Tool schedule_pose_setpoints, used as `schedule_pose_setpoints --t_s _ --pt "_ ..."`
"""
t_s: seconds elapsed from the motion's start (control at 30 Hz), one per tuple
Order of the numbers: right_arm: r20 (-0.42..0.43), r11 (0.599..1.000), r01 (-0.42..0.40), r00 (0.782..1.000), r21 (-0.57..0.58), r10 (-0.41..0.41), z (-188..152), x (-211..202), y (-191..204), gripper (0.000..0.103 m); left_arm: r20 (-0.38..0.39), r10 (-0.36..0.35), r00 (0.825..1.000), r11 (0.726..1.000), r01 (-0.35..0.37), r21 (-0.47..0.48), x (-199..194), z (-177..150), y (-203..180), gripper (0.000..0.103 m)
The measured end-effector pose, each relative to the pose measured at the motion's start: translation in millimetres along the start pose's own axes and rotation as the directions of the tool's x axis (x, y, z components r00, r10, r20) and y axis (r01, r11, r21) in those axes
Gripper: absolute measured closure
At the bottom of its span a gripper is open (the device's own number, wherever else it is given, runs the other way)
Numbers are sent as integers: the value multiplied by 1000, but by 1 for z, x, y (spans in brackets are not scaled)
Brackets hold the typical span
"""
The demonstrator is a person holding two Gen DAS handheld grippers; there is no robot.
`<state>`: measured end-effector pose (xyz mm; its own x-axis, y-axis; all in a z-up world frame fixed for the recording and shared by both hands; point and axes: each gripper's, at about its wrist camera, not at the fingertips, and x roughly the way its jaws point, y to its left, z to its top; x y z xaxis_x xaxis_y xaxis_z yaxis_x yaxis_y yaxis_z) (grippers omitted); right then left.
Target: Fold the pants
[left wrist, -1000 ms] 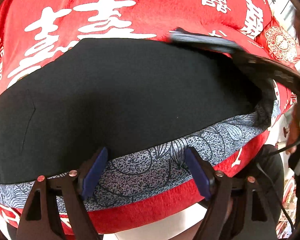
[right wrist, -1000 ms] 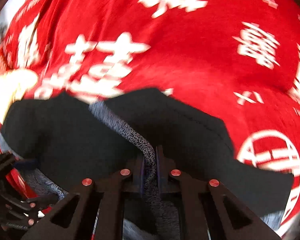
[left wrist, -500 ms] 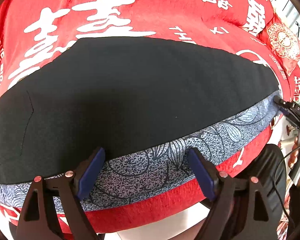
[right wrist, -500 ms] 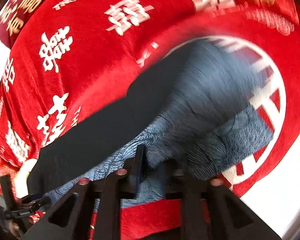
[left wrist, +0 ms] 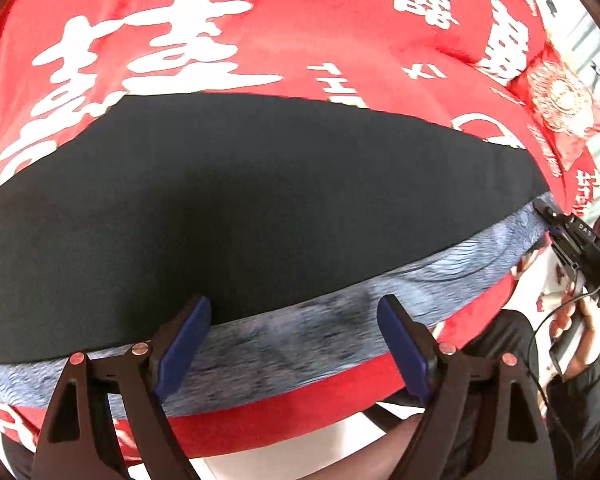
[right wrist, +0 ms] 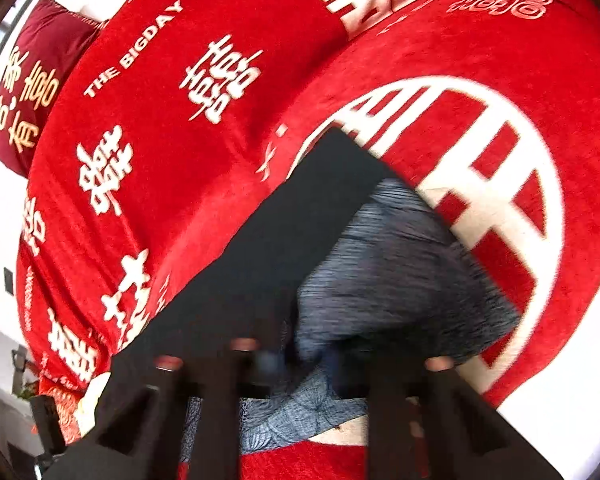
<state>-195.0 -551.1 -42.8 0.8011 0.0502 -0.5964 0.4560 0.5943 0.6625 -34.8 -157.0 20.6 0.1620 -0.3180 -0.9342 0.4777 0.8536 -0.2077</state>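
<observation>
Pants (left wrist: 240,208) lie flat on the red bed cover (left wrist: 300,40), long axis running side to side in the left view, patterned waistband edge nearest. Left gripper (left wrist: 292,344) hovers over that edge, jaws wide apart, gripping nothing. Right gripper (right wrist: 300,356) is at the pants' far right end, jaws clenched on the patterned fabric there; view blurred.

black pants (left wrist: 240,208), red blanket (left wrist: 300,32) (white characters)
</observation>
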Motion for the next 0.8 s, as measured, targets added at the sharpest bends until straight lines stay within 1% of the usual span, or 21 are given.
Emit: schedule_pose_setpoints --t_s 0.1,0.13,0.17,0.2,0.23,0.27,0.3,0.33,0.37,0.4,0.43,0.47,0.5,0.53,0.57,0.63,0.67,0.7,0.73,0.77,0.8 --pt "59 999 32 998 -40 -29 0 -21 10 93 -19 1 1000 999 0 47 9 7 -21 16" --pt "86 997 53 995 -60 -48 -2 -28 14 93 -20 4 1000 997 -3 72 12 11 -34 16" --pt "100 993 94 991 -76 -86 -4 -32 15 93 -20 4 1000 997 -2 84 15 14 -42 16" --pt "86 986 148 986 -83 -140 -7 -28 14 93 -24 0 1000 995 3 96 17 16 -50 16" --pt "55 981 176 984 -83 -172 -8 -22 11 93 -32 -2 999 994 6 110 21 20 -60 16" --pt "-21 972 218 975 -83 -221 -10 -7 4 92 -40 1 999 991 4 131 26 24 -71 16" --pt "-64 968 241 967 -76 -245 -12 0 -2 92 -46 7 999 989 0 150 29 27 -79 16" --pt "-88 972 232 968 -48 -235 -12 1 -8 90 -50 15 999 984 -6 175 32 29 -88 16" --pt "-85 974 226 970 -31 -228 -11 -2 -9 72 -52 22 998 979 -11 206 35 31 -99 16" --pt "-72 970 242 967 -21 -243 -9 -9 -9 42 -55 27 998 975 -14 221 38 32 -106 16" --pt "-41 958 285 957 -20 -286 -7 -18 -8 27 -57 37 998 973 -23 229 41 33 -110 16" --pt "14 945 326 945 -28 -325 -4 -31 -4 17 -57 44 997 972 -30 233 43 35 -113 16" --pt "75 936 350 935 -47 -346 -1 -45 3 17 -55 49 997 971 -34 235 45 37 -116 16" --pt "105 931 357 931 -79 -349 2 -54 10 17 -53 51 997 972 -37 234 46 38 -119 16" --pt "125 927 352 933 -131 -337 4 -59 21 17 -51 59 997 971 -45 234 49 40 -121 16" --pt "134 912 316 948 -261 -290 2 -59 45 17 -46 63 997 970 -51 236 50 40 -123 16" --pt "110 884 290 957 -367 -269 -3 -51 65 17 -44 66 997 970 -54 239 51 42 -125 16" --pt "85 855 272 961 -441 -262 -8 -42 78 17 -43 71 996 968 -59 242 52 43 -128 16" --pt "33 814 223 969 -536 -243 -19 -26 96 17 -44 78 996 968 -65 242 53 43 -129 16" --pt "-12 799 172 976 -577 -219 -26 -16 101 17 -47 82 996 968 -68 242 54 43 -129 16" --pt "-84 782 104 977 -614 -196 -35 1 107 17 -50 83 995 968 -69 241 55 43 -129 16"
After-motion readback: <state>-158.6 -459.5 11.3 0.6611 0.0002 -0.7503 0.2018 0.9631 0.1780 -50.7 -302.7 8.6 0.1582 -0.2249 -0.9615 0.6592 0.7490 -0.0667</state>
